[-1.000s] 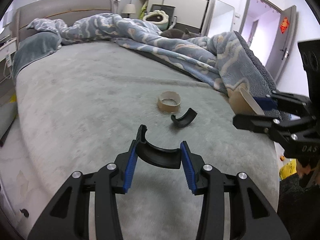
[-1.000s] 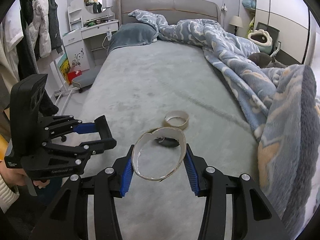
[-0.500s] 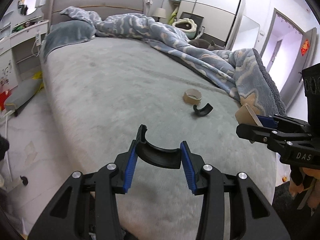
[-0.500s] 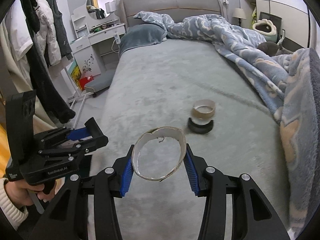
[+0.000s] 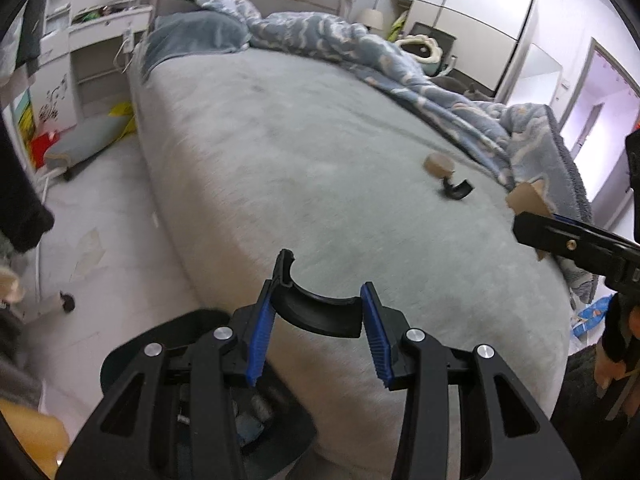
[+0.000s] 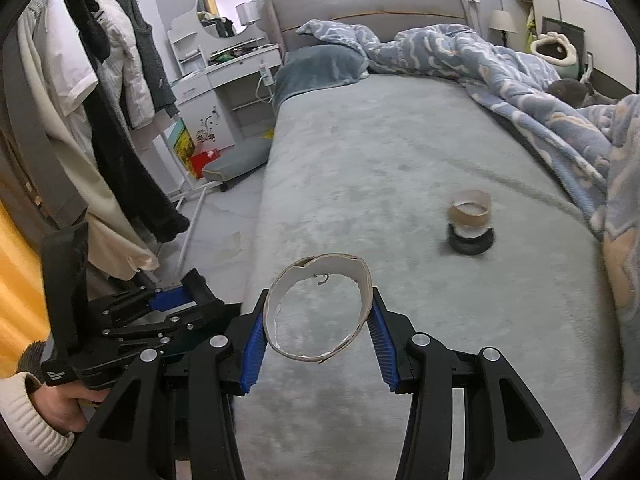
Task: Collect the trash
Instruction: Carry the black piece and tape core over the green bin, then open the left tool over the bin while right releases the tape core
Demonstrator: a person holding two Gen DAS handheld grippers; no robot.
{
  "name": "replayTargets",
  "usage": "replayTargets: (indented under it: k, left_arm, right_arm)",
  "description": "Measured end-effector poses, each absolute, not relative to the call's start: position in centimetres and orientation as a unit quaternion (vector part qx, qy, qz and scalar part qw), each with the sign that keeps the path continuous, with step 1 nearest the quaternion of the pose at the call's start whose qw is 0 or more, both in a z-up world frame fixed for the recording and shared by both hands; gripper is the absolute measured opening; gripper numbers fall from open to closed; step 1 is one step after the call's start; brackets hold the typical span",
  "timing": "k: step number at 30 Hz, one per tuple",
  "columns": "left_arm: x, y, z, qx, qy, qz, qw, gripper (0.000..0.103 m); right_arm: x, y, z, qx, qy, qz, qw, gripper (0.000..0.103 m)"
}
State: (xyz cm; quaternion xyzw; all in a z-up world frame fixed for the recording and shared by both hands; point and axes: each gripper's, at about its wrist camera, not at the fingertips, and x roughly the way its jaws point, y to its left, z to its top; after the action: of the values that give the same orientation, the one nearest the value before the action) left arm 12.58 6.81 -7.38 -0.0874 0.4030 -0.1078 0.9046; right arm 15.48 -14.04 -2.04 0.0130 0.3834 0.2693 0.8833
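Both grippers drew back twd bed's (image 5: 320,184) foot edge; floor (image 5: 100,216) & black bin (image 5: 276,432) now under left gripper (image 5: 316,316).

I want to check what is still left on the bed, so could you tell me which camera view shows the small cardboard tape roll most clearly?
The right wrist view: the cardboard tape roll faces the camera upright, its hollow middle visible, just behind the black curved piece. In the left wrist view the roll is a small, blurred tan disc near the blanket.
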Motion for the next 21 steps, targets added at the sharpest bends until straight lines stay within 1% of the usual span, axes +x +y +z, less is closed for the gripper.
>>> replayTargets:
  k: [8,21]
  left_arm:
    - [10.8,10.0,-10.0,-0.113,0.441,-0.069,0.888,0.045]
    - [9.6,14.8,-15.2,-0.131,0.533,-0.013,0.836,0.045]
  right_arm:
    - [14.8,-10.2,-2.3,-0.002,0.386,0.303,0.871,0.047]
    - [14.0,-4.6,-4.1,-0.025,0.410,0.342,0.845,0.047]
